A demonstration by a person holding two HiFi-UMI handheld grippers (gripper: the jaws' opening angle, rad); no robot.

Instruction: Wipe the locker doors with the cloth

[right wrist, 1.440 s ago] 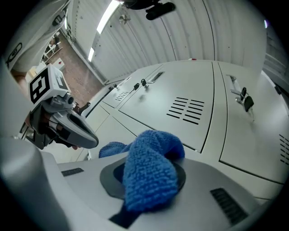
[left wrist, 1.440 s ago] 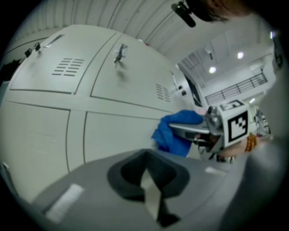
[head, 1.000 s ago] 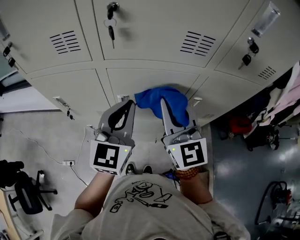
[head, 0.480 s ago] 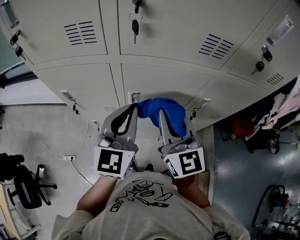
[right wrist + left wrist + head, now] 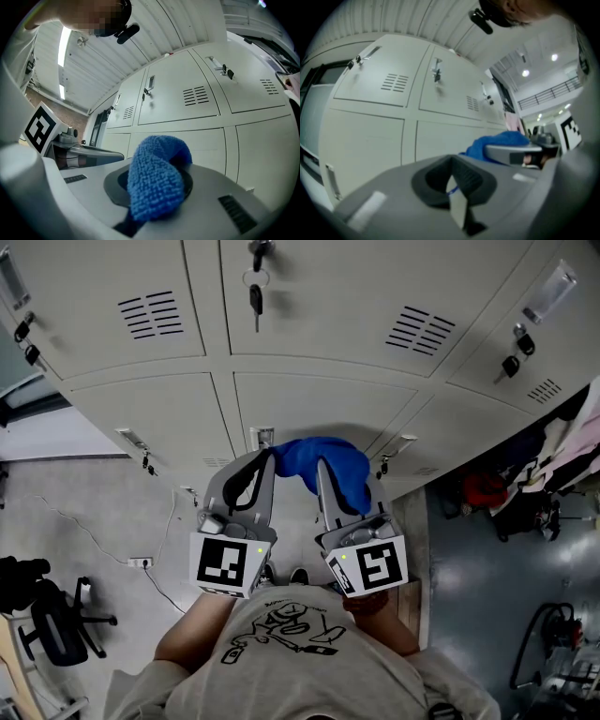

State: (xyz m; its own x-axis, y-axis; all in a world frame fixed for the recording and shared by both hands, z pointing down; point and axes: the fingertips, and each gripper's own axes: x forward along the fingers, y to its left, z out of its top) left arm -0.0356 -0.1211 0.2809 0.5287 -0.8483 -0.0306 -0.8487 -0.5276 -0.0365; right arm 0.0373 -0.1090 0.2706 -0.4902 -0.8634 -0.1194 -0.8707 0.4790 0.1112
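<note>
Moved: almost nothing; blue cloth [image 5: 336,467] still held before the lower locker door [image 5: 319,401].
Right gripper [image 5: 322,465]: pinching the bunched cloth.
Left gripper [image 5: 268,455]: pressed together on the cloth's corner.

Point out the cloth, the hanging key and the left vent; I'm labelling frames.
cloth [image 5: 305,454], head view, middle of the blue bundle.
key [image 5: 255,300], head view, its dark head under the ring.
left vent [image 5: 150,315], head view, middle slot.
</note>
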